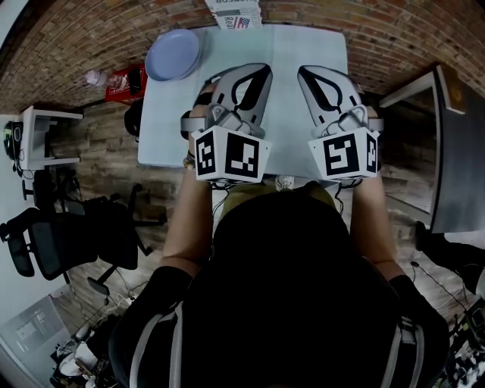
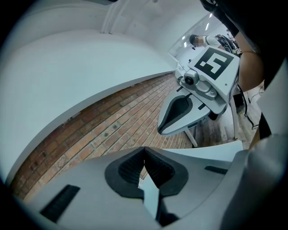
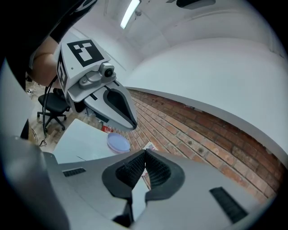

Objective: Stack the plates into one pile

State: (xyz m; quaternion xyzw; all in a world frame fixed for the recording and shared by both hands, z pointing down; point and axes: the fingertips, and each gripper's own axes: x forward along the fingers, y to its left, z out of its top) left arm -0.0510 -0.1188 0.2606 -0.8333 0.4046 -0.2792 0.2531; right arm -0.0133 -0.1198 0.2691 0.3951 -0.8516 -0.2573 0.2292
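Your left claw has its jaws pressed together with nothing between them. Your right claw is the same, its ribbed pads meeting at the tips and empty. You hold the two side by side over the near half of the pale desk. Both point away from you toward the brick wall, with a gap of bare desk between them.

The plates are bluish and round. They sit on the far left corner of the desk, well apart from both claws, ahead and to the left of your left one. You cannot tell how many are in that pile. From the right gripper view they show just past the left claw's tip.

A printed paper lies at the desk's far edge, near the plates. On the floor left of the desk are a red box and a plastic bottle. A black office chair stands nearer you on that side.
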